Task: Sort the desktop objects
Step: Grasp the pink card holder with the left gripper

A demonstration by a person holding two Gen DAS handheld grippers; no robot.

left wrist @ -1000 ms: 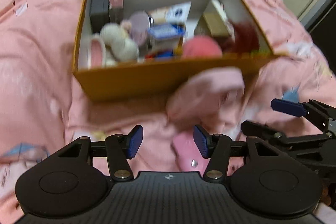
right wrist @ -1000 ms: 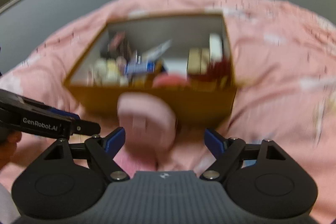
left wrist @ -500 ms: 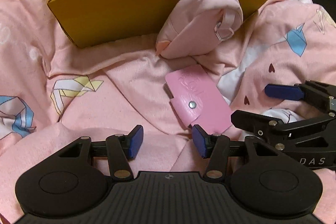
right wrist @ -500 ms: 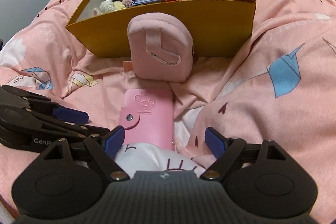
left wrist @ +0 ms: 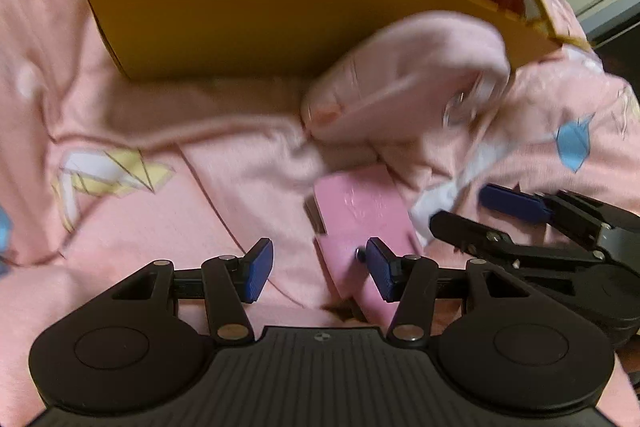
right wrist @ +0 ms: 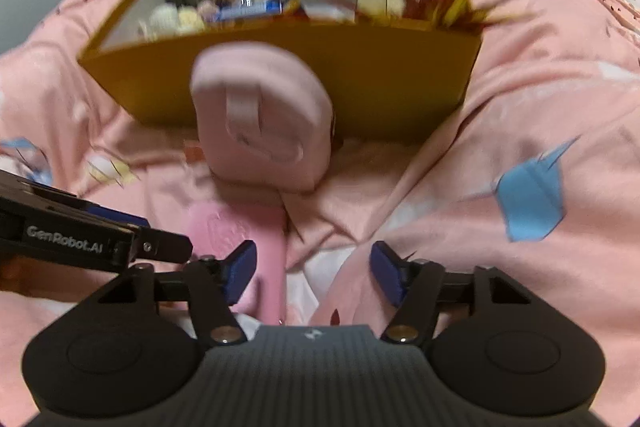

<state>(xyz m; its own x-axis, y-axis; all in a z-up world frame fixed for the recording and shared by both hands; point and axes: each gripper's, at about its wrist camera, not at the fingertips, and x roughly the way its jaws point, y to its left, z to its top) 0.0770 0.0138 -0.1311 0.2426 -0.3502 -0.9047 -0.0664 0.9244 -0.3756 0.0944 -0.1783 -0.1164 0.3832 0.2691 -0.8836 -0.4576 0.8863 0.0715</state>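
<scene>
A flat pink card wallet (left wrist: 360,223) with a snap lies on the pink bedspread. My left gripper (left wrist: 318,275) is open just above its near end, the right pad beside the snap, nothing pressed. My right gripper (right wrist: 312,273) hovers at the wallet (right wrist: 240,231), its jaws closing; the left pad overlaps the wallet's edge and only the wallet's right edge and bedspread lie in the gap. A soft pink pouch (right wrist: 260,119) with a loop strap leans against the yellow box (right wrist: 380,79). In the left wrist view the pouch (left wrist: 404,87) is blurred.
The yellow box (left wrist: 224,27) holds several small items: plush toys, cards, small cartons, red feathers. The bedspread (right wrist: 520,131) is rumpled, with blue and yellow crane prints. Each gripper shows in the other's view, the right gripper (left wrist: 492,215) close beside the left.
Both grippers have sunk toward the bedspread, and the wallet and pouch now sit nearer and larger. The right gripper's jaws have narrowed. The left jaws keep the same gap.
</scene>
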